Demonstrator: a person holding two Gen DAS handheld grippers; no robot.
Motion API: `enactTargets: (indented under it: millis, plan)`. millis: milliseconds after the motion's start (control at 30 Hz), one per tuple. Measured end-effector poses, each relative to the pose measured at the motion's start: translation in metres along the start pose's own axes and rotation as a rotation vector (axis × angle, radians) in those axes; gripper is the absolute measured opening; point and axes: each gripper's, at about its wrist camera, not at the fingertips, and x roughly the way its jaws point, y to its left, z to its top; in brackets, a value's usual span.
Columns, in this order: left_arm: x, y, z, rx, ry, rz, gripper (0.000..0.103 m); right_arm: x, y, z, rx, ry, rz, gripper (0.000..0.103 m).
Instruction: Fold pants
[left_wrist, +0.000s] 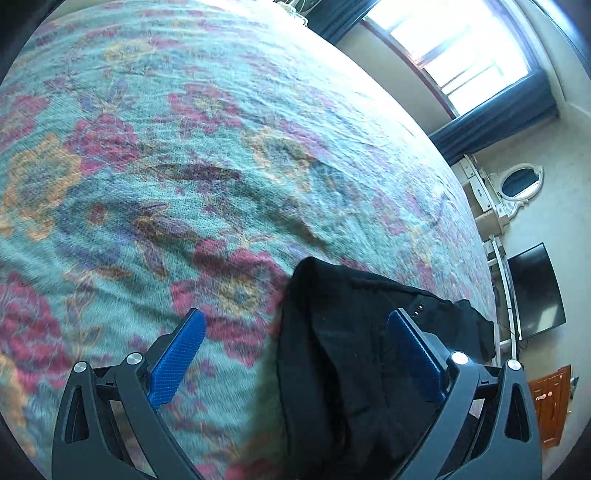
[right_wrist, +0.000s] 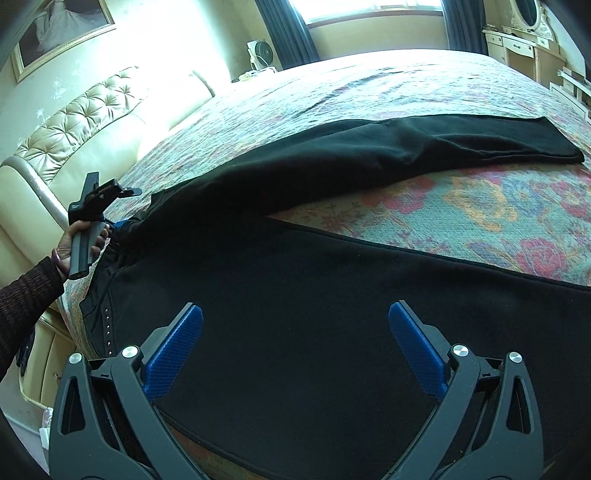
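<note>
Black pants (right_wrist: 332, 280) lie spread on the floral bedspread (right_wrist: 480, 206), one leg running to the far right, the other across the near side. My right gripper (right_wrist: 295, 332) is open just above the near leg, holding nothing. My left gripper (left_wrist: 295, 339) is open over the waist end of the pants (left_wrist: 351, 350), its right finger above the black cloth, its left finger above the bedspread (left_wrist: 184, 166). In the right wrist view the left gripper (right_wrist: 122, 223) shows at the waistband, held by a hand.
A padded cream headboard (right_wrist: 74, 125) stands at the left. A window with dark curtains (right_wrist: 288, 29) and a small fan (right_wrist: 260, 53) are beyond the bed. A white dresser with a mirror (right_wrist: 517, 40) stands at the right. A dark screen (left_wrist: 535, 291) stands past the bed edge.
</note>
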Motion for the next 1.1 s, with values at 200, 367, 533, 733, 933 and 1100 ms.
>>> enactTargets:
  millis: [200, 367, 533, 733, 933, 1100]
  plan:
    - [0.018, -0.030, 0.003, 0.162, 0.022, -0.018, 0.097, 0.020, -0.001, 0.014, -0.024, 0.028, 0.034, 0.101]
    - [0.029, -0.050, -0.003, 0.247, 0.093, -0.079, 0.051, 0.029, -0.006, 0.042, -0.045, 0.046, 0.109, 0.101]
    - [0.042, -0.038, 0.004, 0.206, 0.091, -0.064, 0.040, 0.035, -0.022, 0.102, -0.108, 0.045, 0.186, 0.101]
    - [0.039, -0.028, 0.004, 0.179, 0.086, -0.046, 0.034, 0.083, -0.039, 0.210, -0.358, 0.064, 0.051, 0.101]
    - [0.045, -0.038, 0.006, 0.204, 0.095, 0.017, 0.032, 0.176, -0.040, 0.256, -0.566, 0.240, -0.013, 0.101]
    - [0.049, -0.048, 0.006, 0.239, 0.110, 0.077, 0.033, 0.226, -0.028, 0.246, -0.730, 0.361, -0.032, 0.099]
